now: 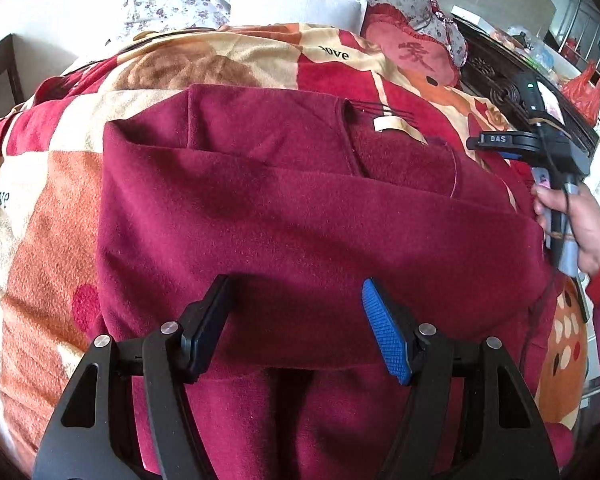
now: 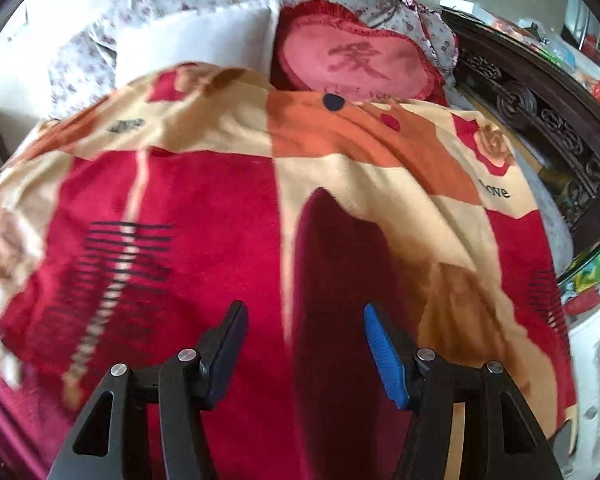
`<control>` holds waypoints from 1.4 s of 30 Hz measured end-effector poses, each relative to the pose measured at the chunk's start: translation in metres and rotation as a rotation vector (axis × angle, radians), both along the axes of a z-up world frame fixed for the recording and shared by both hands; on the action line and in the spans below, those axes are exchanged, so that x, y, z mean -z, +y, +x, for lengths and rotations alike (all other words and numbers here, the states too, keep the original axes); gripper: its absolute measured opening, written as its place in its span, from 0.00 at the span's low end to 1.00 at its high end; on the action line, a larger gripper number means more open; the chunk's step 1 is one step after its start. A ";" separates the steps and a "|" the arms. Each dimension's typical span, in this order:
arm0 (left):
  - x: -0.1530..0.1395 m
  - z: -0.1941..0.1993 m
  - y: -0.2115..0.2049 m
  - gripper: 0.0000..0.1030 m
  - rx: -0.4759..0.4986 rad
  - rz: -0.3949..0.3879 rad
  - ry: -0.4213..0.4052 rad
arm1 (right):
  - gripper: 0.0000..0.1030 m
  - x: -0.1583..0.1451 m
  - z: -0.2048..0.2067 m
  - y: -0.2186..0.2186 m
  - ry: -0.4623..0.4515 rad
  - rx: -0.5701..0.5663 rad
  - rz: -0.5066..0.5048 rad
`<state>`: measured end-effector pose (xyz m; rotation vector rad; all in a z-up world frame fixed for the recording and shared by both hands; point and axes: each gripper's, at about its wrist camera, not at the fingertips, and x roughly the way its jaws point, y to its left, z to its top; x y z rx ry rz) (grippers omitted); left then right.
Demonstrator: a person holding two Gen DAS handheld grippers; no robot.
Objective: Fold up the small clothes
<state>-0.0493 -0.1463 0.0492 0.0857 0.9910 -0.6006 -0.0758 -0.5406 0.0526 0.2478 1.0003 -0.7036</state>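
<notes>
Maroon garment (one) on blanket, left tongs spread, right tongs spread

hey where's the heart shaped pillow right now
The heart-shaped pillow sits at the far end of the bed, top centre in the right wrist view, just beyond the patterned blanket and right of the white pillow.

Maroon garment cut off below; right-wrist view's lower-left corner motion-blurred.
</notes>
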 end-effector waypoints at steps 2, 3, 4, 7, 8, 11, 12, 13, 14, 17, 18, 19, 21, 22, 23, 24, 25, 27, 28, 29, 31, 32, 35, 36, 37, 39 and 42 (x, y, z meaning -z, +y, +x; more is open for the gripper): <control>0.001 0.000 -0.001 0.66 -0.001 0.001 -0.005 | 0.50 0.004 -0.002 -0.010 -0.007 0.002 0.029; 0.001 0.000 -0.001 0.66 -0.003 0.001 -0.002 | 0.43 0.006 -0.004 -0.014 -0.023 0.004 0.047; 0.002 0.001 -0.001 0.66 -0.005 -0.001 0.002 | 0.33 0.006 -0.008 -0.018 -0.041 0.007 0.062; 0.002 0.001 0.000 0.66 -0.008 -0.004 0.006 | 0.09 -0.003 -0.024 -0.020 -0.111 0.002 0.088; 0.001 0.001 0.001 0.66 -0.009 -0.006 0.007 | 0.06 -0.008 -0.029 -0.020 -0.138 -0.003 0.101; -0.003 0.000 0.004 0.66 -0.014 -0.012 0.007 | 0.04 -0.028 -0.054 -0.018 -0.255 -0.039 0.170; -0.006 -0.002 0.006 0.66 -0.015 -0.014 -0.001 | 0.04 -0.037 -0.063 -0.016 -0.293 -0.054 0.193; -0.010 -0.003 0.008 0.66 -0.017 -0.014 -0.009 | 0.04 -0.048 -0.073 -0.012 -0.350 -0.084 0.235; -0.013 -0.004 0.011 0.66 -0.018 -0.017 -0.017 | 0.04 -0.058 -0.082 -0.008 -0.391 -0.112 0.261; -0.019 -0.005 0.018 0.66 -0.033 -0.017 -0.028 | 0.04 -0.087 -0.103 0.012 -0.441 -0.179 0.251; -0.020 -0.005 0.020 0.66 -0.039 -0.020 -0.025 | 0.04 -0.095 -0.109 0.017 -0.465 -0.198 0.264; -0.022 -0.005 0.023 0.66 -0.043 -0.025 -0.023 | 0.04 -0.104 -0.116 0.025 -0.496 -0.222 0.284; -0.029 -0.009 0.029 0.66 -0.050 -0.037 -0.029 | 0.04 -0.119 -0.125 0.040 -0.543 -0.272 0.320; -0.034 -0.011 0.032 0.66 -0.050 -0.042 -0.039 | 0.04 -0.127 -0.129 0.050 -0.561 -0.311 0.336; -0.039 -0.013 0.035 0.66 -0.050 -0.045 -0.052 | 0.04 -0.136 -0.131 0.062 -0.569 -0.350 0.345; -0.043 -0.015 0.038 0.66 -0.052 -0.048 -0.063 | 0.04 -0.145 -0.133 0.073 -0.575 -0.395 0.354; -0.046 -0.016 0.041 0.66 -0.055 -0.053 -0.071 | 0.04 -0.155 -0.136 0.086 -0.585 -0.448 0.365; -0.055 -0.018 0.051 0.66 -0.066 -0.066 -0.082 | 0.04 -0.173 -0.139 0.110 -0.599 -0.544 0.380; -0.057 -0.018 0.055 0.66 -0.071 -0.070 -0.085 | 0.04 -0.184 -0.140 0.125 -0.607 -0.604 0.392; -0.061 -0.018 0.061 0.66 -0.080 -0.076 -0.092 | 0.04 -0.193 -0.139 0.138 -0.612 -0.662 0.407; -0.068 -0.017 0.071 0.66 -0.095 -0.089 -0.102 | 0.04 -0.205 -0.135 0.160 -0.616 -0.770 0.449; -0.072 -0.016 0.079 0.66 -0.107 -0.099 -0.110 | 0.04 -0.209 -0.132 0.172 -0.619 -0.821 0.465; -0.078 -0.012 0.098 0.66 -0.151 -0.121 -0.116 | 0.04 -0.206 -0.107 0.202 -0.577 -0.910 0.509; -0.079 -0.010 0.106 0.66 -0.168 -0.128 -0.116 | 0.04 -0.199 -0.094 0.210 -0.549 -0.932 0.527; -0.079 -0.008 0.114 0.66 -0.187 -0.132 -0.118 | 0.04 -0.188 -0.079 0.218 -0.517 -0.952 0.550; -0.078 -0.005 0.124 0.66 -0.213 -0.128 -0.122 | 0.04 -0.162 -0.046 0.228 -0.438 -0.969 0.606; -0.072 0.001 0.130 0.66 -0.224 -0.114 -0.112 | 0.04 -0.107 0.011 0.238 -0.275 -0.928 0.577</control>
